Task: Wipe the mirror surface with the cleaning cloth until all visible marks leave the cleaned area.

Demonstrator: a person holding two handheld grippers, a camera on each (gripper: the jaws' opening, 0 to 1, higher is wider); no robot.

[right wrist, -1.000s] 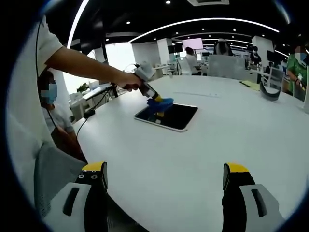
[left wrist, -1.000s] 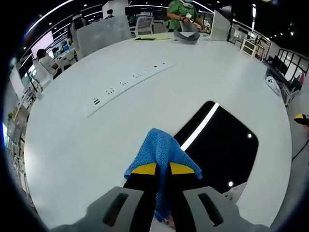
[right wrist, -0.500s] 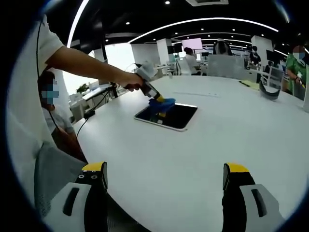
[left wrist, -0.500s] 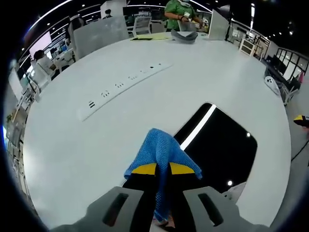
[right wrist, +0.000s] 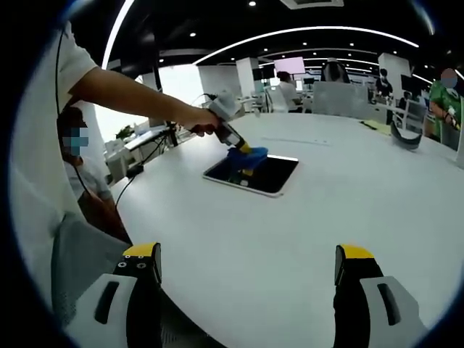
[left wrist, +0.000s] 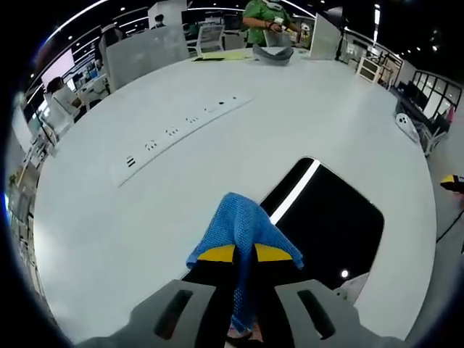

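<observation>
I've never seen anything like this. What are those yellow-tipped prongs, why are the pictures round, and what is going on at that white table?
No robot here: a person holds a two-jaw gripper in each hand, and a fisheye camera rides on each one, which is why the pictures are round.

The left gripper view looks along the left gripper. Its yellow-tipped jaws are shut on a blue cleaning cloth, at the near edge of a dark, flat mirror lying on the white table. A long white power strip lies farther off.

The right gripper view looks along the right gripper, whose jaws stand wide apart, holding nothing. From there you see the person's hand pressing the cloth down on the mirror.

Other people sit and stand in the background.
</observation>
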